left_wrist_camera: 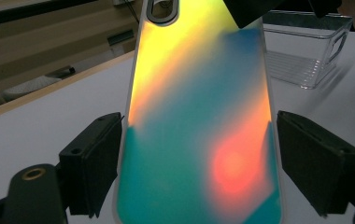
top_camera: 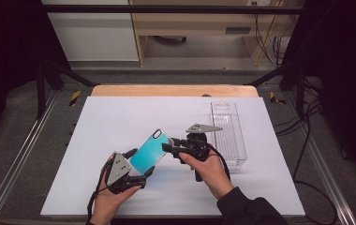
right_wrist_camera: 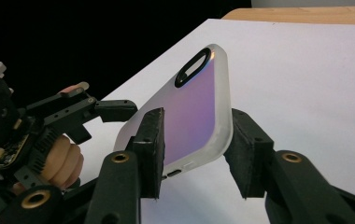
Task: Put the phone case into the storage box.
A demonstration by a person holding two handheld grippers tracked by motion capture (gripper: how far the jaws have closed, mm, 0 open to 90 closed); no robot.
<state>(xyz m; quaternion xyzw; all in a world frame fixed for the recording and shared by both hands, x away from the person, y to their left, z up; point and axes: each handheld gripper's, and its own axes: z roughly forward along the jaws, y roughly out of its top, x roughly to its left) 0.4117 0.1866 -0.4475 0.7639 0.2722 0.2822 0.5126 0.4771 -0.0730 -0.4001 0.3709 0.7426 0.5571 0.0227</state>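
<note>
A: The phone case [top_camera: 149, 151] is hanging in the air above the white table [top_camera: 120, 117], between both grippers. How should this handover be going?

B: The left gripper [top_camera: 136, 166] is clamping the case's lower end across its width, so it should be keeping steady while the right gripper [top_camera: 166, 147] is settling squarely on the side edges, not the slippery iridescent back.

A: Is the right one gripping already?

B: Its jaws are standing fairly narrow around the case; one pad [right_wrist_camera: 153, 140] is touching an edge, the other looks barely apart. The clear plastic bin [top_camera: 229, 133] is waiting just beyond.
</note>
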